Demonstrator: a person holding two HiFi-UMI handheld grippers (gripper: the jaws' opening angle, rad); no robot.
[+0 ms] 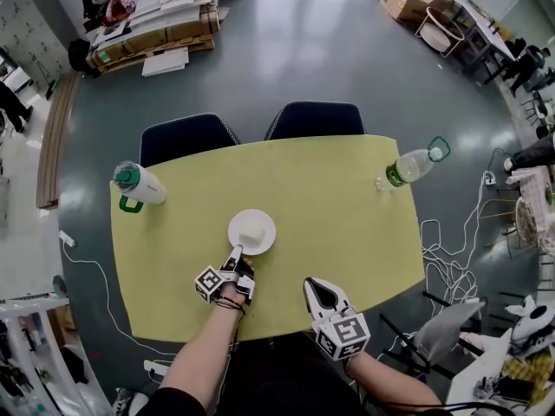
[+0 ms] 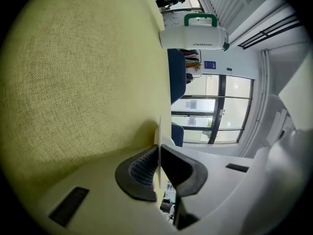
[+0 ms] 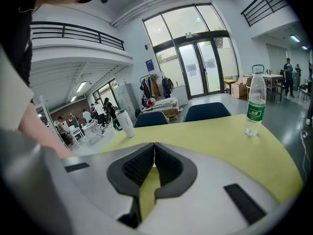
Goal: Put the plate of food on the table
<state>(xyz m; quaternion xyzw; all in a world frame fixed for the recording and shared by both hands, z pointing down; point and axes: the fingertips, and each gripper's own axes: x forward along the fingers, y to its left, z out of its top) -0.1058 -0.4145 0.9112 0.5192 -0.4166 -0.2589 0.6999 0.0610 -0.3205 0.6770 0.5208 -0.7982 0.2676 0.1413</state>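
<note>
A white plate (image 1: pixel 252 231) with a pale block of food (image 1: pixel 251 232) lies on the yellow-green table (image 1: pixel 329 198), near its front middle. My left gripper (image 1: pixel 235 256) is shut on the plate's near rim; in the left gripper view the thin white plate edge (image 2: pixel 159 146) runs between the pressed pads. The left gripper (image 2: pixel 158 155) is rolled on its side there. My right gripper (image 1: pixel 322 295) hovers at the table's front edge, to the right of the plate, shut with nothing in it. The right gripper (image 3: pixel 154 153) has its tips touching in its own view.
A white tumbler with a green handle (image 1: pixel 137 185) lies at the table's left end, and a clear water bottle (image 1: pixel 413 166) at the far right. Two dark blue chairs (image 1: pixel 316 119) stand behind the table. Cables (image 1: pixel 451 250) trail over the floor at the right.
</note>
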